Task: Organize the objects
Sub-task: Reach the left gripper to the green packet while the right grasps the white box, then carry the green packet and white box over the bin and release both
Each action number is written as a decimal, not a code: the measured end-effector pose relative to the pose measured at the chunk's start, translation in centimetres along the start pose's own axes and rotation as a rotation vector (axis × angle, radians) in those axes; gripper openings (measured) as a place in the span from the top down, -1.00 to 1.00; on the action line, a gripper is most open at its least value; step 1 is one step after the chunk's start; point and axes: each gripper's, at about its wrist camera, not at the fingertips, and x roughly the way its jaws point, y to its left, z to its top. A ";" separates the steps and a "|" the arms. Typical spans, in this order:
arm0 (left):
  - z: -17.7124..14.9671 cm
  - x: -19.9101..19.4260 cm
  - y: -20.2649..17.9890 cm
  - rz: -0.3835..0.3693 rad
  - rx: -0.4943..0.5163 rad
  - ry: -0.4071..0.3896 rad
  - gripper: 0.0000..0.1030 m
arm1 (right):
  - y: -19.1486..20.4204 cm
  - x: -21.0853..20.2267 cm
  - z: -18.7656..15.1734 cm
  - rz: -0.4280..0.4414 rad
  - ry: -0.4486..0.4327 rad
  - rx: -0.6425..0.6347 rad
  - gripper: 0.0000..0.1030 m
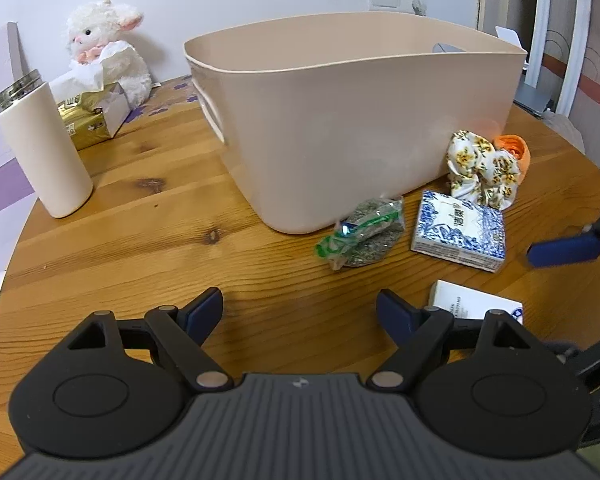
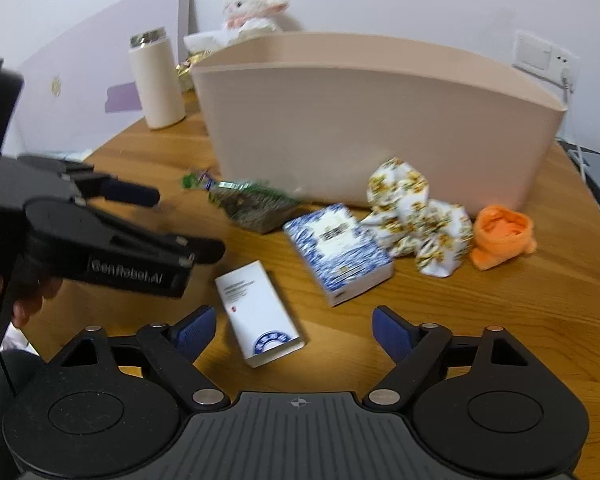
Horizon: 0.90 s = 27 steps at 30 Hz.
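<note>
Hovering over round wooden table (image 1: 140, 240), left gripper (image 1: 300, 312) and right gripper (image 2: 292, 328) both spread, empty. White box (image 2: 260, 312) lies flat before beige basket (image 2: 360, 120), long axis slanting toward basket.

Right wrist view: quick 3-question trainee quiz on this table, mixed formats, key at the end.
1. True or false: the blue-patterned box lies inside the bin.
2. Which lies nearest the right gripper? A) orange cloth B) white box C) bottle
3. Fill in: the floral cloth lies between the blue-patterned box and the ____ cloth.

Key: 1 false, it lies on the table in front of the bin; 2 B; 3 orange.
</note>
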 end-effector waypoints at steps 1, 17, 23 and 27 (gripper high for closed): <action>0.0 0.0 0.1 -0.001 -0.002 -0.003 -0.65 | 0.1 0.4 -0.1 -0.001 0.007 0.001 -0.56; 2.3 0.9 -2.1 -0.139 0.069 -0.102 -0.35 | -0.9 0.5 0.4 -0.038 -0.024 0.001 0.34; 2.4 1.0 -1.7 -0.179 0.059 -0.094 0.33 | -0.7 0.3 0.4 -0.017 -0.020 -0.025 0.43; 2.3 0.6 -1.5 -0.186 0.054 -0.093 0.38 | -0.6 0.0 0.3 -0.006 -0.018 -0.033 0.44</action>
